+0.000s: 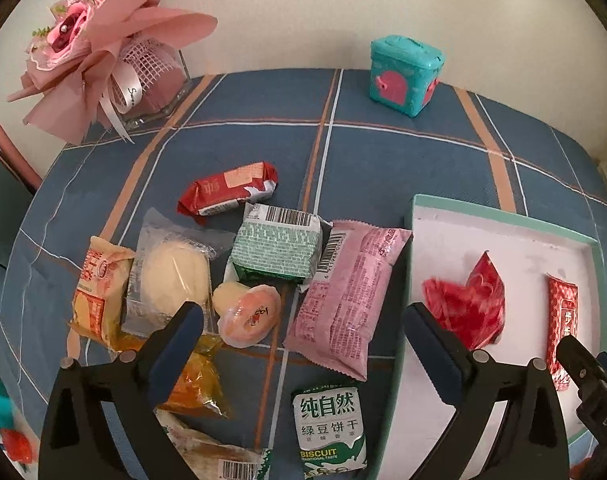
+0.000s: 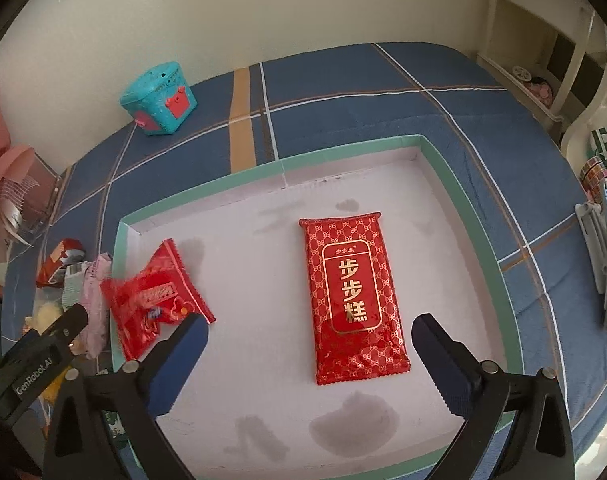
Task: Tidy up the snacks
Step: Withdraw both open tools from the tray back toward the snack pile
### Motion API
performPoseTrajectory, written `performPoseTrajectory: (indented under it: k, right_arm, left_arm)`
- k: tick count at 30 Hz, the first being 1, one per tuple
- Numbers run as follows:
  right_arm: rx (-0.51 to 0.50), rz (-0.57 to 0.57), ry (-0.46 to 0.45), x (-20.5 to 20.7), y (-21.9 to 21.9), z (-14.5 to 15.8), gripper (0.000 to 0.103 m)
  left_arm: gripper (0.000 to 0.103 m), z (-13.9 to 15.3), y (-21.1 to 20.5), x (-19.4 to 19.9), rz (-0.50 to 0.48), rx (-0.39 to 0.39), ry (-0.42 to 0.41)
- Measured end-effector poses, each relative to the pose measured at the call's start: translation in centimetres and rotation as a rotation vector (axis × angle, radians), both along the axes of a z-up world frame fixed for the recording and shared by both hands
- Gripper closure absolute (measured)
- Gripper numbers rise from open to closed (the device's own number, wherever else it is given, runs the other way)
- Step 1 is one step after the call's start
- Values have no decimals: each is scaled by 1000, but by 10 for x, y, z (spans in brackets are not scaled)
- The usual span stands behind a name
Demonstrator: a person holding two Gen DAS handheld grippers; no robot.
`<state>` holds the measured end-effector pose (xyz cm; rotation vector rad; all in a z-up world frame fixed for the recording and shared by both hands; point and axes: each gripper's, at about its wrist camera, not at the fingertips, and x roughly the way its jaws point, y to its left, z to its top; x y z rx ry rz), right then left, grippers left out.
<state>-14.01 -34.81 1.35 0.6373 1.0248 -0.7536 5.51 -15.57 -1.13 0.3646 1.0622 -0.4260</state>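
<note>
Two red packs (image 2: 353,296) lie in the tray (image 2: 443,168); both grippers, left (image 1: 303,328) and right (image 2: 309,340), gape wide, holding nothing.

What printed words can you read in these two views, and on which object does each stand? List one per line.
"纯自然", "绿豆饼干", "BISCUIT": green-and-white biscuit packet.
"步步糕": flat red packet in the tray.
"GenRobot.AI": left gripper body.
Barcodes and fine print on the pink packet and green-patterned packet: too small.

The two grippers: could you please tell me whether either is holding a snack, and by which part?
Nothing is held. The left gripper and right gripper both stand open, with no packet touching their fingers.
</note>
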Motion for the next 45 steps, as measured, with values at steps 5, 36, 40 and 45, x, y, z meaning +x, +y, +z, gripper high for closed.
performPoseTrajectory:
  k: [5,36,40,45]
  right_arm:
    - [14,26,-28,-3,8,0,0]
    - [-82,44,-78,-38,107,21,1]
    - [-97,56,-77,-39,118,22,2]
    - [-57,95,-95,-30,127,19,2]
  left_arm:
    - [3,8,7,-7,-14,-25,-23]
    - [3,29,112,-61,26,-78,-47]
    - [3,27,130,-56,73,-84,-28]
    - [3,24,161,-40,168,-97,8]
